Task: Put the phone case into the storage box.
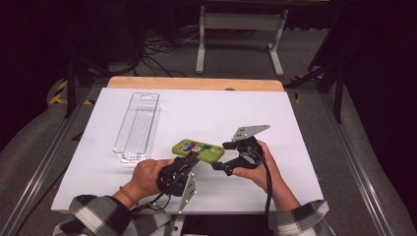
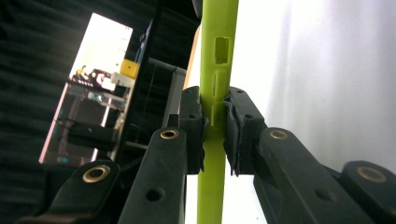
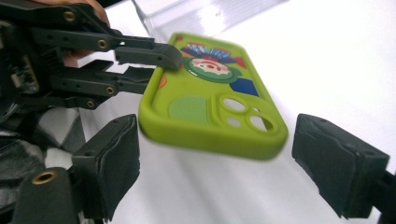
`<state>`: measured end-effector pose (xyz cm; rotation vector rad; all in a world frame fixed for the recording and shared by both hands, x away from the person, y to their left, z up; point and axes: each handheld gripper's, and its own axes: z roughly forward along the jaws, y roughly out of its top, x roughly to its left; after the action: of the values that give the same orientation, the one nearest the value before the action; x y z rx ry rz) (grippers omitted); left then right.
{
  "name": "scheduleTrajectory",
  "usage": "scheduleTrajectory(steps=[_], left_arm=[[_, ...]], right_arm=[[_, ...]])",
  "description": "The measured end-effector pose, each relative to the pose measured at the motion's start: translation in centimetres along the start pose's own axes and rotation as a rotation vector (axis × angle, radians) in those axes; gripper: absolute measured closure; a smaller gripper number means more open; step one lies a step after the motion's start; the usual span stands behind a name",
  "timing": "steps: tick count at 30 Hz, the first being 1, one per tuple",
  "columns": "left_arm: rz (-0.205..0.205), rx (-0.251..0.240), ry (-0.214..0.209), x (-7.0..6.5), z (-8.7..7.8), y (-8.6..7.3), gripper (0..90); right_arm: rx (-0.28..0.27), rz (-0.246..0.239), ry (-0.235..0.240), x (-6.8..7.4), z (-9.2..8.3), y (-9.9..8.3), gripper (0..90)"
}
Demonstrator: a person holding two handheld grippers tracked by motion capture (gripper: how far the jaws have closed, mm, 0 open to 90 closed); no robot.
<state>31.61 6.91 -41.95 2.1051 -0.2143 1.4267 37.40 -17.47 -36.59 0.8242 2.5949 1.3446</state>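
Observation:
A lime green phone case with a cartoon picture on its back hangs just above the white table. My left gripper is shut on its long side edge; in the left gripper view the pads clamp the case's thin edge from both sides. In the right gripper view the case lies flat with its camera cut-outs toward me, held by the left gripper. My right gripper stands open at the case's camera end, its pads wide on either side and not touching it.
A long clear plastic package tray lies on the white table top to the left of the case. A wooden edge runs along the table's far side. Dark floor, cables and a white stand lie beyond.

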Motion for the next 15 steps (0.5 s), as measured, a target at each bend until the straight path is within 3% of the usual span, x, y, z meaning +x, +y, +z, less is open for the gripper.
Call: scheduleTrajectory(steps=[5, 11, 15], left_arm=[[-0.059, -0.016, -0.015, 0.7, -0.2, -0.4, 78.6], [-0.085, -0.018, -0.017, 1.0, -0.3, -0.7, 78.6], [-0.109, -0.016, -0.017, 1.3, -0.4, -0.8, 78.6]], right_arm=[[-0.046, -0.07, -0.03, 0.6, -0.9, -0.1, 16.4], [-0.109, -0.191, -0.096, 1.8, -1.4, -0.4, 17.4], [-0.145, -0.236, -0.146, 2.2, -1.6, -0.6, 18.2]])
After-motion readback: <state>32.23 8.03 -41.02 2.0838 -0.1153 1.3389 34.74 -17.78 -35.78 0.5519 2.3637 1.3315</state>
